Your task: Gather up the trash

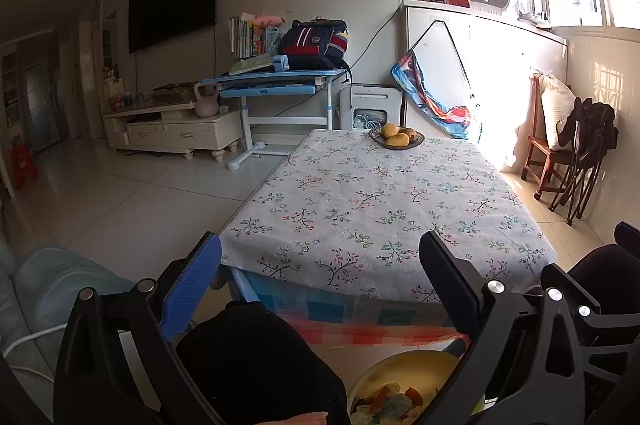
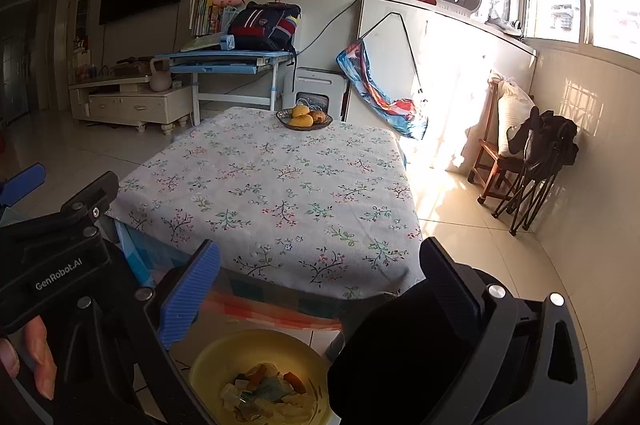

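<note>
A yellow bin (image 2: 256, 349) sits on the floor below the table's near edge, with several wrappers and scraps (image 2: 264, 393) inside; it also shows in the left wrist view (image 1: 404, 365). My left gripper (image 1: 320, 285) is open and empty, held above and behind the bin, facing the table. My right gripper (image 2: 320, 289) is open and empty, also above the bin. The left gripper's body (image 2: 56, 257) shows at the left of the right wrist view. The person's dark-clad knees (image 1: 256, 357) flank the bin.
A table with a floral cloth (image 1: 384, 209) stands ahead, with a bowl of fruit (image 1: 396, 137) at its far edge. A blue desk with a backpack (image 1: 316, 45), a TV stand (image 1: 172, 129), and a chair (image 1: 548, 149) by the window stand beyond.
</note>
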`<move>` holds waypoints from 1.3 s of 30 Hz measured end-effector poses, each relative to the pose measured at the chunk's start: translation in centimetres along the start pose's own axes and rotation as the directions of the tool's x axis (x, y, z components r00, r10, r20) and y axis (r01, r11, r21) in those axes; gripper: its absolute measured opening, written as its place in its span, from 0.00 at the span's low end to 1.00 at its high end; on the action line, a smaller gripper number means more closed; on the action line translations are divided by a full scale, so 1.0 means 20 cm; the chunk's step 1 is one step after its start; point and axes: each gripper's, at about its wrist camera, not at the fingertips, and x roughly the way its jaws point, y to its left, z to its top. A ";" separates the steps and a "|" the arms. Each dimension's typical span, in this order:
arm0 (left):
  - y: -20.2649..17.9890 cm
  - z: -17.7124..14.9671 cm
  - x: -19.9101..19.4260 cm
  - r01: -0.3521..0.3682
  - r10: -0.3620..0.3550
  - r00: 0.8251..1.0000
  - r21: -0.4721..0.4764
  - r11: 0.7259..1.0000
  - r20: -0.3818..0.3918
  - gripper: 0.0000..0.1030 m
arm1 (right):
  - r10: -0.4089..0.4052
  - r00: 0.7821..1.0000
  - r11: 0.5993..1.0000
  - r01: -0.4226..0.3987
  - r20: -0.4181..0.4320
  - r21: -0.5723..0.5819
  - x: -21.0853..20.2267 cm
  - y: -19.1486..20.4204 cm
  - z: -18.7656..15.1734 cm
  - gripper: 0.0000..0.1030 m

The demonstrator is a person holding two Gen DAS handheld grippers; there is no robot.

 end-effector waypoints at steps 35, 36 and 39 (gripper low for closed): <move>0.05 -0.02 -0.10 -0.007 0.007 0.999 -0.022 1.000 0.037 0.93 | 0.009 1.000 1.000 -0.009 -0.013 0.004 0.02 -0.01 0.00 0.93; 0.05 -0.02 -0.09 -0.006 0.007 0.999 -0.021 1.000 0.035 0.93 | 0.009 1.000 1.000 -0.009 -0.014 0.004 0.02 -0.01 0.00 0.93; 0.03 -0.01 -0.09 -0.014 0.014 1.000 -0.006 1.000 0.023 0.93 | 0.009 1.000 1.000 -0.009 -0.013 0.003 0.02 -0.01 0.00 0.93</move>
